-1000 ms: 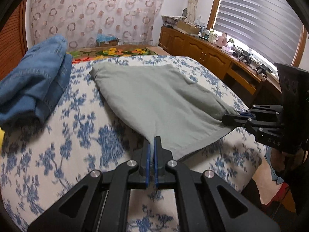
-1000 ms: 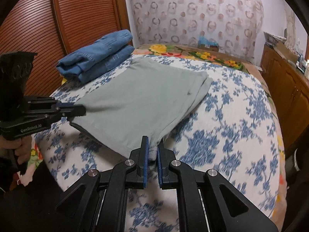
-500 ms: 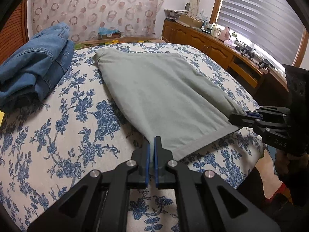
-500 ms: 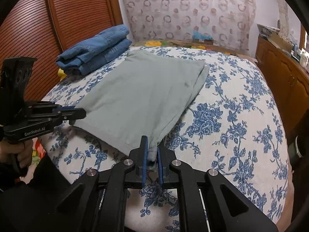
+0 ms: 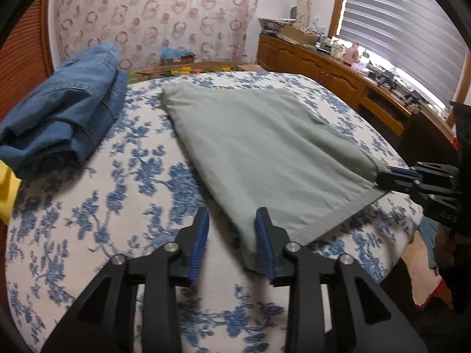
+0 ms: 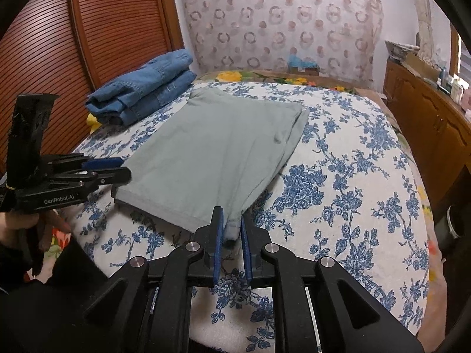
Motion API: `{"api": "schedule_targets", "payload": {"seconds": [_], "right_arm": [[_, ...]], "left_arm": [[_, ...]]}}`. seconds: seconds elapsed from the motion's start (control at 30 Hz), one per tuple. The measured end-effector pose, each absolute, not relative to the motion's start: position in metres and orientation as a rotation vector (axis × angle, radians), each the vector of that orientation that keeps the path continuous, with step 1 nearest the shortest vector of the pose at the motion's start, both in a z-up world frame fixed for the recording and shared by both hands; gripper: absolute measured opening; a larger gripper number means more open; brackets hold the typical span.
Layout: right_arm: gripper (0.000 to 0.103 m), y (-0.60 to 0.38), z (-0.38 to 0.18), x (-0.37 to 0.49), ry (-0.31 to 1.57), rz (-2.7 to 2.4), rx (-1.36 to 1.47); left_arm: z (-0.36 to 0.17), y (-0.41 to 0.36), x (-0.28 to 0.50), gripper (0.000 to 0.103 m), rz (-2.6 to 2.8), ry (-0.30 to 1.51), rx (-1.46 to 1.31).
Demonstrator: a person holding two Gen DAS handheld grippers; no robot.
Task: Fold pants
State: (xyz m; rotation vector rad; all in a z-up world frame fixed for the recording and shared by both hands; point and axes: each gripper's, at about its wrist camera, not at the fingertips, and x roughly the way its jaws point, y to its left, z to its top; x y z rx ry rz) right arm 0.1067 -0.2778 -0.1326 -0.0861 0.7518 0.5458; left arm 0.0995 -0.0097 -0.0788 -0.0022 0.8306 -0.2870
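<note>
Grey-green pants (image 5: 265, 150) lie folded flat on the floral bed, also in the right wrist view (image 6: 217, 153). My left gripper (image 5: 232, 220) is open, its jaws apart around the near left hem corner, which rests on the bed; it also shows in the right wrist view (image 6: 117, 167). My right gripper (image 6: 231, 223) has its jaws slightly apart, with the near right hem corner (image 6: 231, 231) between its blue pads. It shows at the right edge of the left wrist view (image 5: 394, 176), at the pants' hem.
Folded blue jeans (image 5: 67, 117) sit on the bed's far left, also in the right wrist view (image 6: 144, 88). The bed (image 6: 353, 191) has a blue floral cover. A wooden sideboard (image 5: 338, 73) stands right; a slatted wooden door (image 6: 88, 29) stands left.
My left gripper has opened and let go of the hem corner, which now lies on the bed. My right gripper's jaws have parted a little. The pants have settled flat.
</note>
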Motion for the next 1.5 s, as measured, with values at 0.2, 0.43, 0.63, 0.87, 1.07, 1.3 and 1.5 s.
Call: {"api": "schedule_targets", "payload": {"seconds": [0.2, 0.43, 0.63, 0.87, 1.07, 1.3, 1.5], "right_arm": [[0.015, -0.280, -0.129, 0.104, 0.739, 0.528, -0.095], [0.025, -0.283, -0.128, 0.101, 0.739, 0.517, -0.100], [0.025, -0.279, -0.147, 0.109, 0.786, 0.505, -0.099], [0.026, -0.275, -0.158, 0.110, 0.813, 0.510, -0.094], [0.026, -0.275, -0.159, 0.109, 0.818, 0.507, -0.089], [0.031, -0.277, -0.160, 0.110, 0.824, 0.505, -0.066], [0.022, -0.269, -0.162, 0.107, 0.822, 0.567, -0.094]], "left_arm": [[-0.074, 0.000, 0.100, 0.035, -0.268, 0.818, -0.005], [-0.079, -0.006, 0.097, 0.035, -0.268, 0.835, 0.003], [-0.094, -0.010, 0.100, 0.035, -0.276, 0.879, -0.026], [-0.094, -0.010, 0.093, 0.035, -0.296, 0.870, -0.053], [-0.094, -0.012, 0.086, 0.035, -0.350, 0.865, -0.088], [-0.097, -0.018, 0.084, 0.035, -0.359, 0.874, -0.082], [-0.099, -0.019, 0.081, 0.023, -0.381, 0.873, -0.103]]}}
